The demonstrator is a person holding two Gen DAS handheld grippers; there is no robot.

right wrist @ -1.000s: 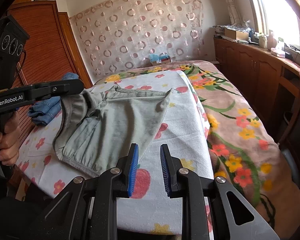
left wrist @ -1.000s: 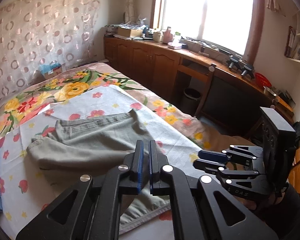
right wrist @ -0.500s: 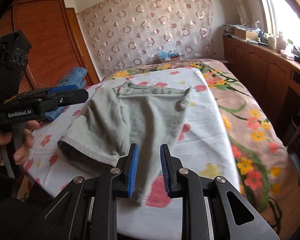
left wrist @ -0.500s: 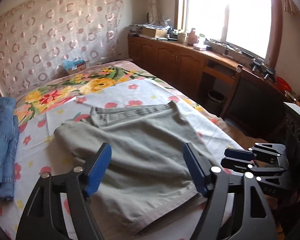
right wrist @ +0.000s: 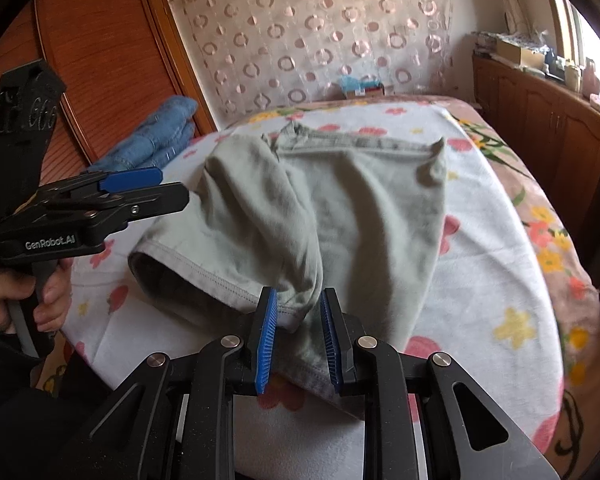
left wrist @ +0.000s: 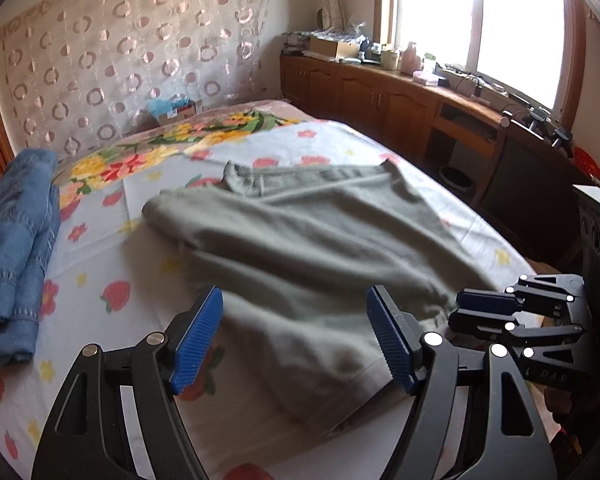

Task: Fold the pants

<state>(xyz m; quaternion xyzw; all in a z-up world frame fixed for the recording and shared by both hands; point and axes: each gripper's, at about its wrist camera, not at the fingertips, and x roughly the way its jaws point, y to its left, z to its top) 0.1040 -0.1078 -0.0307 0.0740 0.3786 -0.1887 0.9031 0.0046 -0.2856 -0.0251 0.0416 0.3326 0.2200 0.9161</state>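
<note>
- Grey-green pants (left wrist: 300,240) lie spread on a flower-print sheet (left wrist: 100,256) over the bed, waistband toward the far wall, hems at the near edge.
- The left gripper (left wrist: 294,340) hovers over the hem, jaws wide apart, holding nothing.
- The right gripper (right wrist: 298,340) has its jaws narrowly parted with a hem fold between the blue pads (right wrist: 267,336); whether they pinch it is unclear.
- Folded jeans (left wrist: 16,248) sit at the sheet's left edge.

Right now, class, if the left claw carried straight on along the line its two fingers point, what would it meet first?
Most likely the grey-green cotton pants spread on the flower-printed bed sheet. The left claw is open, angled down over the near hem, with nothing between its fingers. Depth is hard to judge.
</note>
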